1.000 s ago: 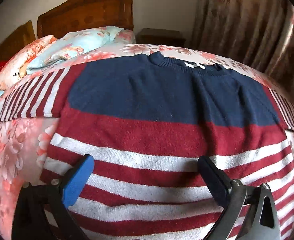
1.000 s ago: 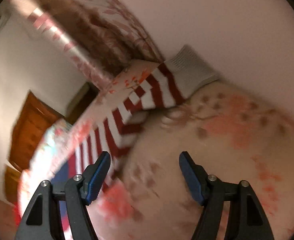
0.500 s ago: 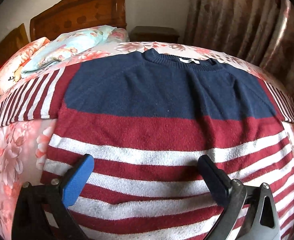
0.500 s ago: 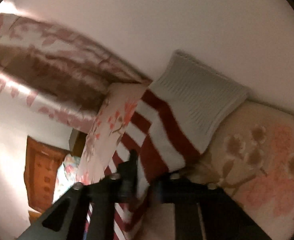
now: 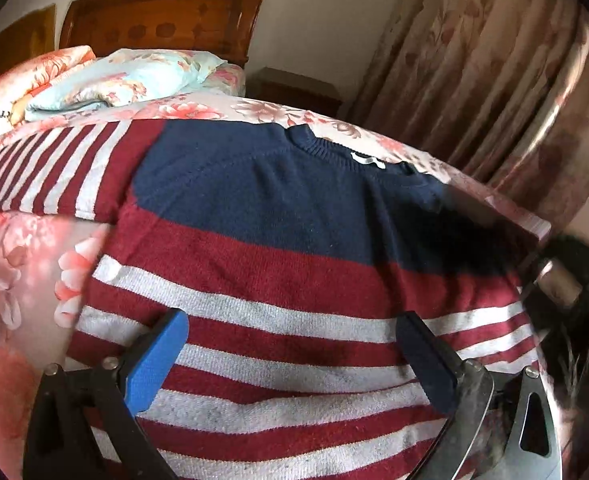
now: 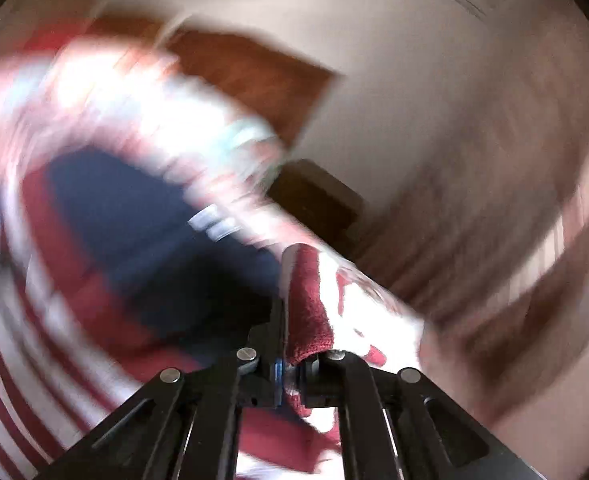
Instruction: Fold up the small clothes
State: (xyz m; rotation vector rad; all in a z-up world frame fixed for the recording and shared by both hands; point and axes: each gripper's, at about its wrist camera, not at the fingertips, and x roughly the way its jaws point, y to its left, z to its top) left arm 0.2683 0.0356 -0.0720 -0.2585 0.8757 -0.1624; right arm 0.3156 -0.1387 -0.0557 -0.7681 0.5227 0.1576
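Observation:
A small sweater (image 5: pixel 278 216) lies flat on the bed, navy at the chest, with red and white stripes below and on the sleeves. Its left sleeve (image 5: pixel 50 168) lies spread out to the left. My left gripper (image 5: pixel 290 352) is open and empty, just above the striped lower part. My right gripper (image 6: pixel 290 360) is shut on the striped right sleeve (image 6: pixel 306 304) and holds it lifted over the sweater's navy part (image 6: pixel 134 216). The right wrist view is heavily blurred. The right gripper's dark body shows at the right edge of the left wrist view (image 5: pixel 574 300).
The bed has a pink floral sheet (image 5: pixel 10 280). Pillows (image 5: pixel 126 80) lie at its head against a wooden headboard (image 5: pixel 166 16). A dark nightstand (image 5: pixel 294 88) stands beside the bed. Floral curtains (image 5: pixel 486 80) hang on the right.
My right gripper closed on the right sleeve's end and swung it up and over towards the sweater's body. My left gripper stayed open and turned slightly left.

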